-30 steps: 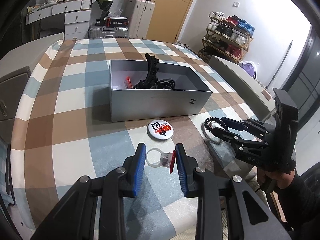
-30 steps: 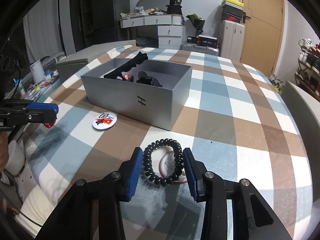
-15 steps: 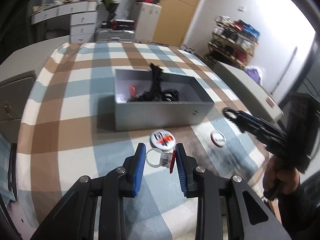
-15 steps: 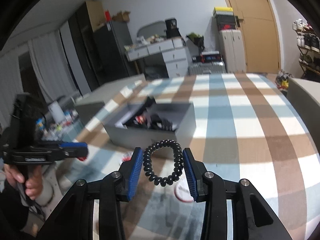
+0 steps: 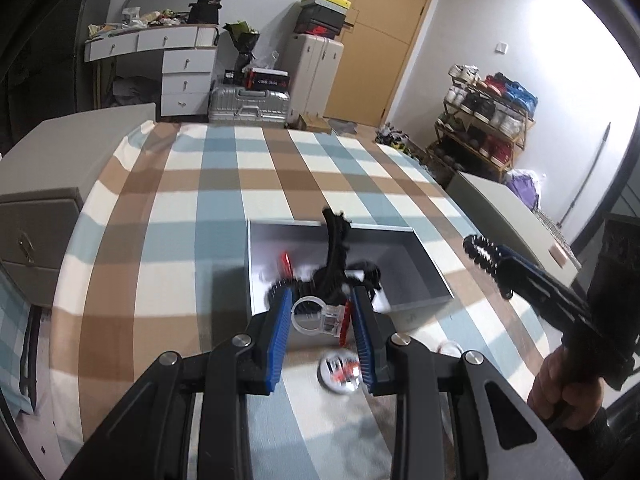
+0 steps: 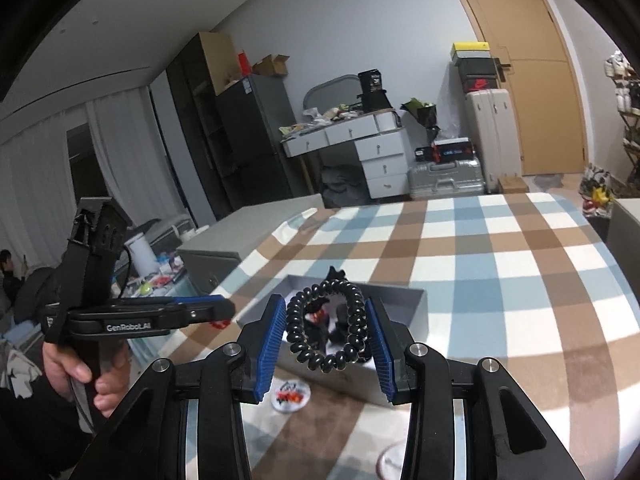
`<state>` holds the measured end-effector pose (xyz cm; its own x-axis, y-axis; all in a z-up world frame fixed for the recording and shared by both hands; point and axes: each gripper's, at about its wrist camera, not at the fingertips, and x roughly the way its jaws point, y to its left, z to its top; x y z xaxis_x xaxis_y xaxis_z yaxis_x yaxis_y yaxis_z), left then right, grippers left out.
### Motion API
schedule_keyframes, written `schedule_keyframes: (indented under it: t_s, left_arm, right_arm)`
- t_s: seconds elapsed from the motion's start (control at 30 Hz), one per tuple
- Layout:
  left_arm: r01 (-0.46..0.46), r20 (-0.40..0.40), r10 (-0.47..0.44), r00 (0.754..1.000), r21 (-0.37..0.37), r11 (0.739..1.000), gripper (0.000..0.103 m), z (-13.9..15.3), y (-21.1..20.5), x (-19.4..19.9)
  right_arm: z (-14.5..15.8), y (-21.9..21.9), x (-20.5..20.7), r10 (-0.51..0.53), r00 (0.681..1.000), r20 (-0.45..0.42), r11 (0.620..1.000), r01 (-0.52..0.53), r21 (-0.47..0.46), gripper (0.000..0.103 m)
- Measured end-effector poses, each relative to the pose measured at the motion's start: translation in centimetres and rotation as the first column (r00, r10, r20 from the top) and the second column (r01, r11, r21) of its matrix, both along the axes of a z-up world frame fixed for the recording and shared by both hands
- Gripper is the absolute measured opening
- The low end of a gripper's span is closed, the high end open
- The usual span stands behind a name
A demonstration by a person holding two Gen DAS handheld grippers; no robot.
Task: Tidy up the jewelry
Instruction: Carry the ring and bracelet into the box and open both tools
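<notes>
My left gripper (image 5: 320, 316) is shut on a clear plastic ring with a red top (image 5: 318, 316), held in the air in front of the grey box (image 5: 420, 256). My right gripper (image 6: 326, 330) is shut on a black spiral hair tie (image 6: 352, 300), lifted above the checked cloth near the grey box (image 6: 412, 300). That box holds several dark items, among them a black claw clip (image 5: 334, 248) standing up. In the left wrist view the right gripper (image 5: 486, 254) comes in from the right with the hair tie (image 5: 478, 250) at its tip.
A round white badge with red print (image 5: 340, 370) lies on the checked cloth (image 5: 224, 184) before the box, and a second round badge (image 6: 394, 462) lies nearer. Grey cabinets flank the bed. A desk, suitcases and a shoe rack stand behind. A person's hand (image 6: 76, 372) holds each gripper.
Both grippers have risen off the cloth with their items and moved toward the box. The right gripper tilted up, so the hair tie left the second badge behind.
</notes>
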<state>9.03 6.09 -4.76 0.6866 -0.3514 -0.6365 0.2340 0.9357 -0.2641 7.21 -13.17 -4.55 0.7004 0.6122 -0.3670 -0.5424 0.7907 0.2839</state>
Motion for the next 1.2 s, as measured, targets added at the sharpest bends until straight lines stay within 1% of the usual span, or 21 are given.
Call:
schedule_keyframes:
  t_s: [0.07, 0.17, 0.3, 0.47, 0.63, 0.87, 1.1, 1.2]
  left_arm:
    - [-0.015, 0.007, 0.015, 1.000, 0.016, 1.000, 0.025, -0.1, -0.2, 0.7]
    - [-0.010, -0.005, 0.010, 1.000, 0.013, 1.000, 0.025, -0.3, -0.3, 1.7]
    - [-0.006, -0.029, 0.006, 1.000, -0.001, 1.000, 0.024, -0.7, -0.3, 2.9]
    - [0.007, -0.033, -0.007, 0.999, 0.012, 1.000, 0.025, -0.6, -0.8, 3.6]
    - [0.012, -0.041, -0.013, 0.999, -0.011, 1.000, 0.025, -0.9, -0.8, 4.3]
    - [0.036, -0.061, -0.036, 0.997, -0.017, 0.999, 0.025, -1.3, -1.1, 5.2]
    - [0.064, -0.087, -0.069, 0.994, -0.059, 0.996, 0.025, -1.9, -1.0, 6.0]
    - [0.074, -0.081, -0.080, 0.994, -0.070, 0.995, 0.024, -1.9, -1.1, 5.9]
  right_arm:
    - [0.0, 0.3, 0.6, 0.006, 1.000, 0.000, 1.000, -0.006, 0.001, 0.040]
    - [-0.1, 0.7, 1.5, 0.020, 1.000, -0.001, 1.000, -0.020, 0.007, 0.040]
    - [-0.2, 1.3, 2.8, 0.036, 0.999, -0.025, 0.999, -0.035, 0.022, 0.040]
    - [-0.5, 1.8, 3.8, 0.042, 0.998, -0.035, 0.999, -0.041, 0.026, 0.040]
    - [-0.7, 2.1, 4.6, 0.044, 0.998, -0.044, 0.999, -0.044, 0.010, 0.040]
    - [-1.1, 2.7, 5.5, 0.033, 0.998, -0.057, 0.999, -0.034, -0.025, 0.040]
    - [-2.0, 2.9, 6.2, 0.018, 0.996, -0.082, 0.998, -0.023, -0.057, 0.040]
    - [-2.3, 3.0, 6.4, 0.016, 0.995, -0.094, 0.998, -0.022, -0.061, 0.042]
